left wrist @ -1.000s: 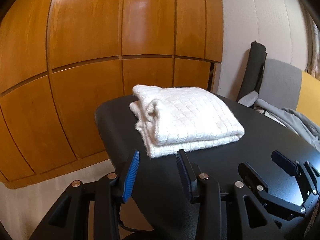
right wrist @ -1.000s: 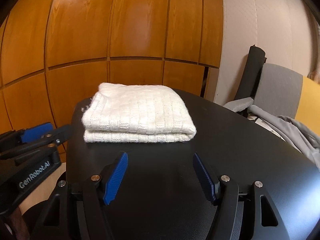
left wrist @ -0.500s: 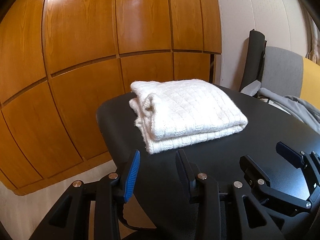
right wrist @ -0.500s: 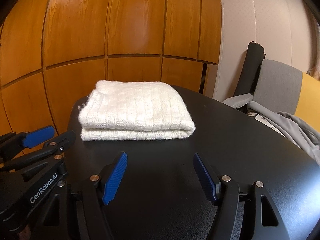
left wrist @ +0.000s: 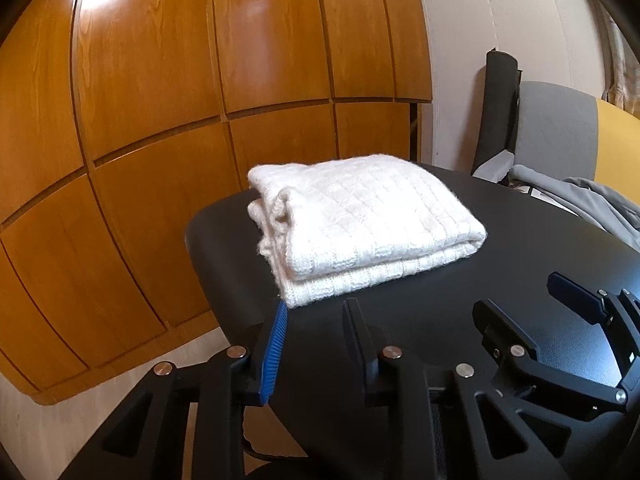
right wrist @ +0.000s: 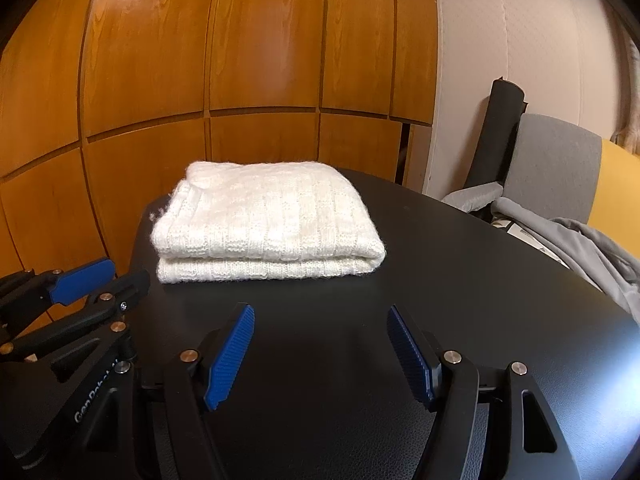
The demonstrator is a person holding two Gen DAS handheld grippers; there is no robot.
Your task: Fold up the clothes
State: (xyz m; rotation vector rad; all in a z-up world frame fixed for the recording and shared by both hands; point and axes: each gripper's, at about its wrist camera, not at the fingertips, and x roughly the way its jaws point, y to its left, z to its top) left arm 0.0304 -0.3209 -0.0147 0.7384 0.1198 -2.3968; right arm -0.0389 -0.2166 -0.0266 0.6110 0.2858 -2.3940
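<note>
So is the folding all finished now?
The white sweater looks done: it lies in a neat folded stack on the black table. Both tongs, left and right, are empty; the left has just been closing on nothing. A grey garment by the chair looks unfolded.

Your left gripper (left wrist: pixel 314 320) hovers over the near edge of the black table (left wrist: pixel 460 280), its jaws just narrowed and nothing between them. The folded white knit sweater (left wrist: pixel 360 224) lies on the table just beyond the fingertips, not touching them. Your right gripper (left wrist: pixel 532 300) sits over the table to the sweater's right, spread wide and empty. Wooden panelling (left wrist: pixel 180 100) stands behind the table.
</note>
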